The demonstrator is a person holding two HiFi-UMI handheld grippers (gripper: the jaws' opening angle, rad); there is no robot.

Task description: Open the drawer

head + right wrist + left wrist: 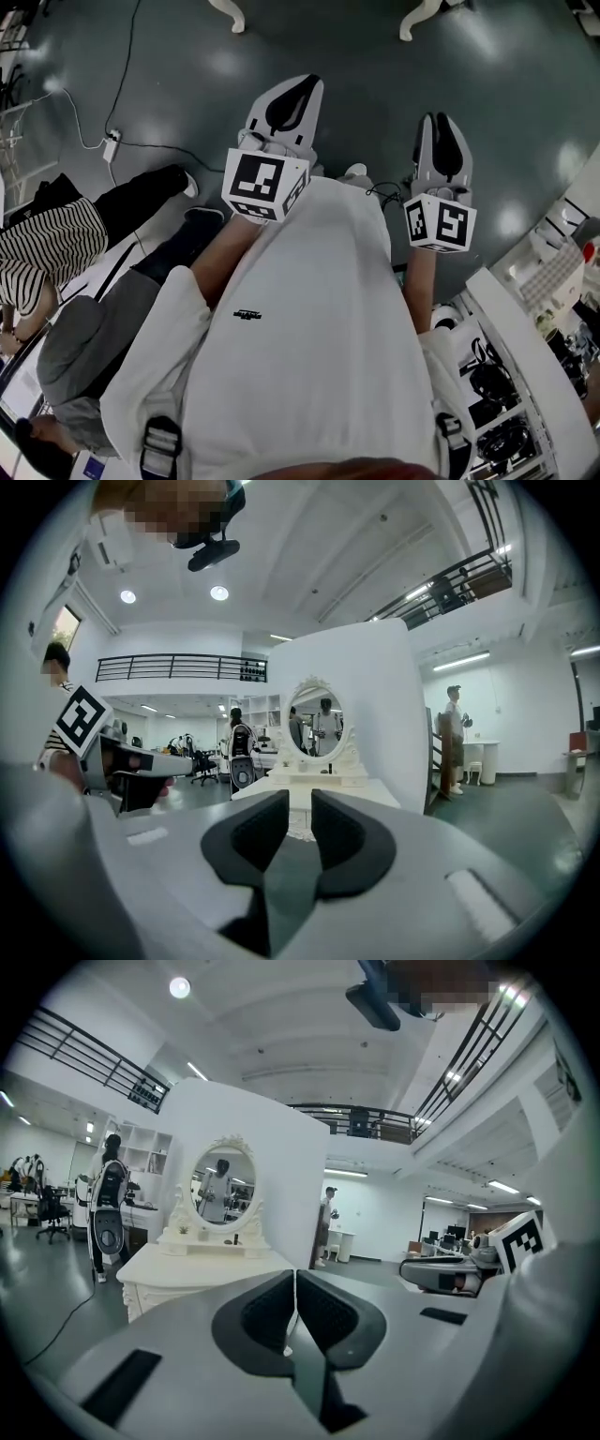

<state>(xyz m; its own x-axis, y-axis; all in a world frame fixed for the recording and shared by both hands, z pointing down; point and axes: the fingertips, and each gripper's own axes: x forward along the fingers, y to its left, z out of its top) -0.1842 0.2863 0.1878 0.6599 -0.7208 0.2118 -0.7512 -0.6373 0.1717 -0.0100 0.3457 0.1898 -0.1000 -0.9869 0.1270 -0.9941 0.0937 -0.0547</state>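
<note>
Approach is the step in hand: the white dressing table [192, 1262], whose drawer is too small to make out, stands well ahead, left tongs [295, 1277] closed on nothing, right tongs [300, 797] slightly apart and empty, so next comes closing in to reach its front

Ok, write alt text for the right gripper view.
The right hand-held gripper, jaws slightly apart with nothing between them, points across an open hall at a white dressing table with an oval mirror, some way off. A white partition stands behind it and a person to its right.
</note>
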